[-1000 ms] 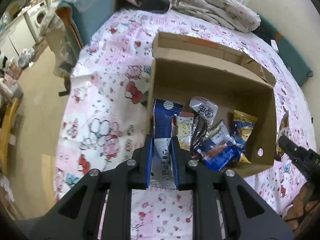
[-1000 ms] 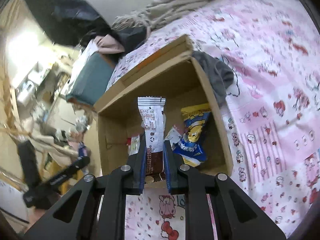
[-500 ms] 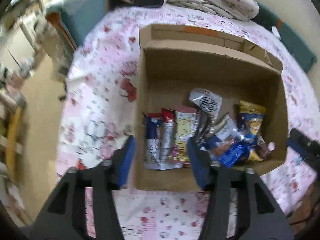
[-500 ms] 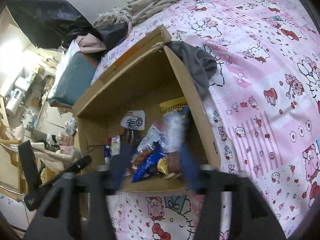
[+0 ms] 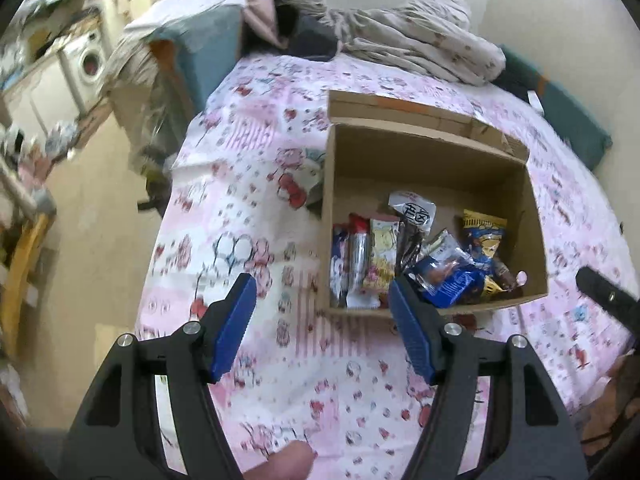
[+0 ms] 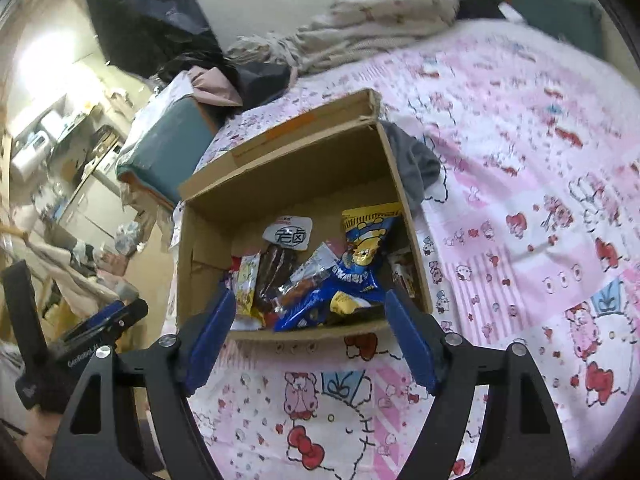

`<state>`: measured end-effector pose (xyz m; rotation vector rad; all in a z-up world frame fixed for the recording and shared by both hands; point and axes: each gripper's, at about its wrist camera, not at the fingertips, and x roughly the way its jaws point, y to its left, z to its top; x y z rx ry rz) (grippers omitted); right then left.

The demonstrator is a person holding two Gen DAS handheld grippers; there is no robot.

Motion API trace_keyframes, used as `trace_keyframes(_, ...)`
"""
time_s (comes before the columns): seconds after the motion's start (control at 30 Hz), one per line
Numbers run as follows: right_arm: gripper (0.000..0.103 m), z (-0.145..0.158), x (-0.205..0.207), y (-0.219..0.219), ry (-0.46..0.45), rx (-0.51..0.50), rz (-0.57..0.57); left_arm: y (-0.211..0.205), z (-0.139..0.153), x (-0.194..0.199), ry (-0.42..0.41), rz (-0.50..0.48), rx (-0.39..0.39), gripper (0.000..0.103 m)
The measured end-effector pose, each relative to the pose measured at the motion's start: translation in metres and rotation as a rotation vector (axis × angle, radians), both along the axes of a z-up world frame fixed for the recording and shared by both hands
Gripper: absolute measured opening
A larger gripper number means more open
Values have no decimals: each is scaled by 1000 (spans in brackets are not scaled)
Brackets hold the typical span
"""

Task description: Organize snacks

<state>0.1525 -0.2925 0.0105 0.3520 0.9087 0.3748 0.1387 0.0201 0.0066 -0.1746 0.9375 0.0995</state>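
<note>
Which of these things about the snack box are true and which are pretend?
1. The cardboard box sits on a pink cartoon bedsheet. True.
2. The left gripper is squeezing a blue snack bar. False: its jaws stand apart with nothing between them; they have just been opening.
3. A yellow-and-blue bear snack bag lies inside the box. True.
4. The box is empty. False: several snack packets lie in it.
5. The right gripper has its jaws open and holds nothing. True.
6. A washing machine stands on the bed. False: the washing machine is off beside it, across the floor.
</note>
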Motion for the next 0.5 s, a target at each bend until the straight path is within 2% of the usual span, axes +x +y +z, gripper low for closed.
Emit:
trace_keyframes(0.17, 81, 5, -23, 8, -31, -22, 2, -1, 3, -28, -5, -2, 20, 68)
trace_keyframes(0.23, 81, 3, -30, 10, -29, -29, 5, -2, 3, -38, -19, -3, 20, 73)
trace_keyframes(0.4, 84, 1, -45, 19, -45, -80, 15, -10, 5, -53, -92, -24, 52, 92)
trace_keyframes(0.5, 84, 0, -50, 24, -56, -112, 26, -16, 3, -51, -106, -44, 68, 96)
